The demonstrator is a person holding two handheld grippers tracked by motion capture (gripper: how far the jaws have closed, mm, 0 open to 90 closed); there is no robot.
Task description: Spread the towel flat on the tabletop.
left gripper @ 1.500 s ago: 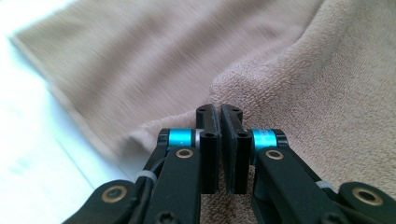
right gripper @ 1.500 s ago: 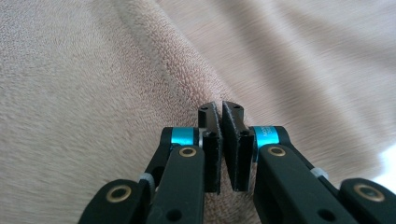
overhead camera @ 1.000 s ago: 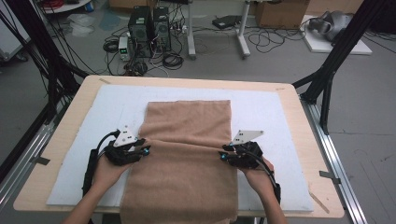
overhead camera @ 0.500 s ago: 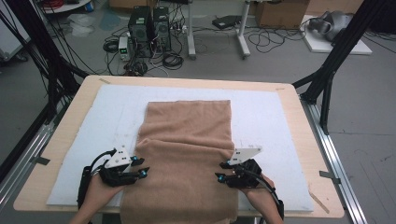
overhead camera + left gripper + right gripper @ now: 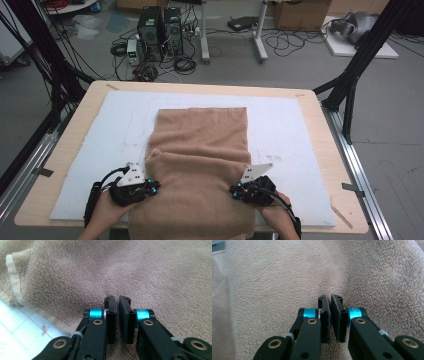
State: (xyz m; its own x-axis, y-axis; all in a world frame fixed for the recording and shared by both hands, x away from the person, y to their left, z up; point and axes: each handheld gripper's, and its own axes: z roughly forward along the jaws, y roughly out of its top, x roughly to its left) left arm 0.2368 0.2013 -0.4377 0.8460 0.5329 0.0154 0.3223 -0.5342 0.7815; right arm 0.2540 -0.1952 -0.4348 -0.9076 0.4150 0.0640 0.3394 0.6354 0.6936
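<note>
A brown towel [image 5: 200, 140] lies lengthwise on the white mat [image 5: 290, 135], with a fold ridge across its middle and its near end hanging over the table's front edge. My left gripper [image 5: 156, 187] is at the towel's left edge and my right gripper [image 5: 234, 190] at its right edge, both near the front. In the left gripper view the jaws [image 5: 117, 298] have just closed and pinch a puckered bit of towel [image 5: 150, 277]. The right gripper's jaws [image 5: 329, 297] have likewise just closed on puckered towel [image 5: 274, 285].
The mat covers a wooden table [image 5: 320, 115] framed by black posts [image 5: 360, 65] and metal rails. Computer towers [image 5: 160, 25], cables and boxes sit on the floor beyond the far edge. A strip of mat [image 5: 22, 332] shows beside the towel's hem.
Both hands have slid along the towel's sides toward the table's front edge and a little lower. Both pairs of jaws, apart before, now stand closed on the cloth.
</note>
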